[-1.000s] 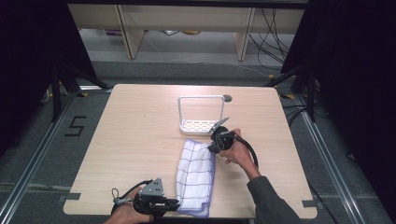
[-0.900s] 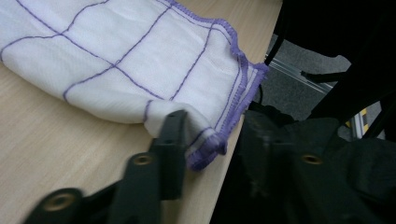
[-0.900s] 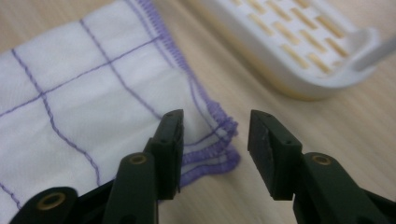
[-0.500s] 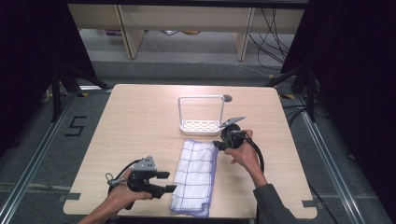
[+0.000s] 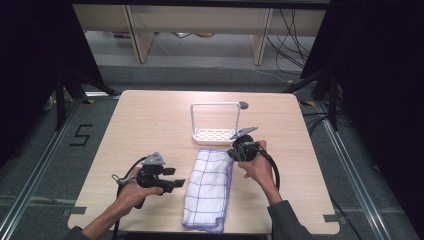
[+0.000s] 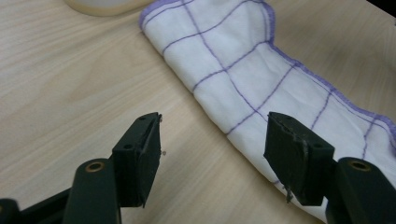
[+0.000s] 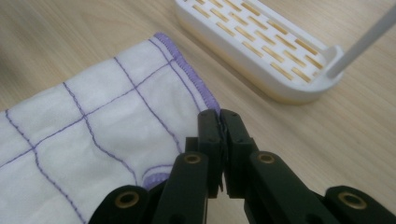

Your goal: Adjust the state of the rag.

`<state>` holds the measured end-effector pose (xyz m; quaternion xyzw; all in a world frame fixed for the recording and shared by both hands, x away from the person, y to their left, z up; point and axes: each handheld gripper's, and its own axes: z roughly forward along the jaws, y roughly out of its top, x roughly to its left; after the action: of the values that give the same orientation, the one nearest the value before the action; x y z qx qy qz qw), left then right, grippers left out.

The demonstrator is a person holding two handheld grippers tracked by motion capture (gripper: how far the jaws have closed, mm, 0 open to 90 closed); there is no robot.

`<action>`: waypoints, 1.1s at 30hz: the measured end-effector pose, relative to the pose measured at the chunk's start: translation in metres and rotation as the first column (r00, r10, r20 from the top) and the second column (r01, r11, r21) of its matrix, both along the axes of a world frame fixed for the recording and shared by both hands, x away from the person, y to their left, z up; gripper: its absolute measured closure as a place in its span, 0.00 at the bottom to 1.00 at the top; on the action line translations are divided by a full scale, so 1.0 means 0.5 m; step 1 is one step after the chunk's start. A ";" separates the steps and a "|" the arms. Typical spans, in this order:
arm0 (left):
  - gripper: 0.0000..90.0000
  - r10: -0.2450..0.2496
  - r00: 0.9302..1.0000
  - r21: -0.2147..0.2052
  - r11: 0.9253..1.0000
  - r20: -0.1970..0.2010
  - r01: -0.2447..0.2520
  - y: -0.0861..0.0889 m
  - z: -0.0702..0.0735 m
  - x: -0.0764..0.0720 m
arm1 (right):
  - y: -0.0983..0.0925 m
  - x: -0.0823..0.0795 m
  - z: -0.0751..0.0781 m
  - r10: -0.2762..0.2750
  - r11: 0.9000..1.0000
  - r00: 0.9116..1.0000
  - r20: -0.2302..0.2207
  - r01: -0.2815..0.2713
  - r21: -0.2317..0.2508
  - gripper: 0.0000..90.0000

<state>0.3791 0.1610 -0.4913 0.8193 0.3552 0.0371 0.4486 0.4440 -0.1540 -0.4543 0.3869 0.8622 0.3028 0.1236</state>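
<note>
One bit of writing was readable in the whole scene: a black "5" (image 5: pixel 82 135) marked on the grey floor, left of the surface (image 5: pixel 150 120). No brand or label showed on anything else.

The cloth (image 5: pixel 209 189) was soft white woven fabric with a thin purple grid and a purple stitched hem, folded into a long strip. It lay flat on the pale wood-grain surface, running from the near edge up toward a white plastic rack (image 5: pixel 215 135). That rack had a slotted oval base and a thin squared hoop standing over it, and it sat just beyond the cloth's far end.

The left gripper (image 5: pixel 176 183) hung just beside the cloth's left edge. Its fingers (image 6: pixel 140 154) were flat black blocks, released and standing wide, and they'd just been opening. The cloth lay beyond and partly under the right-hand one, not pinched.

The right gripper (image 7: pixel 219 122) was at the cloth's far right corner. Its fingers had just clamped together, clenched right at the hem by that corner. I couldn't tell whether any fabric was actually caught between them.
</note>
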 end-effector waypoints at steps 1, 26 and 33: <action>0.39 0.005 1.000 -0.002 1.000 0.001 -0.005 -0.002 -0.002 0.008 | -0.005 -0.001 0.003 -0.005 1.000 1.000 -0.007 0.005 -0.015 0.98; 0.43 0.043 0.998 0.099 0.994 0.045 -0.047 -0.128 -0.011 0.162 | -0.022 0.028 -0.047 -0.108 0.993 0.994 -0.012 0.107 -0.054 0.53; 0.44 0.041 0.998 0.125 0.991 0.048 -0.046 -0.154 -0.022 0.180 | -0.014 0.029 -0.055 -0.109 0.992 0.993 -0.034 0.106 -0.069 0.51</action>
<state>0.4690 0.0842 -0.5021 0.8369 0.3596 0.0878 0.4032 0.4583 -0.1610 -0.4820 0.4341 0.8519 0.2594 0.1362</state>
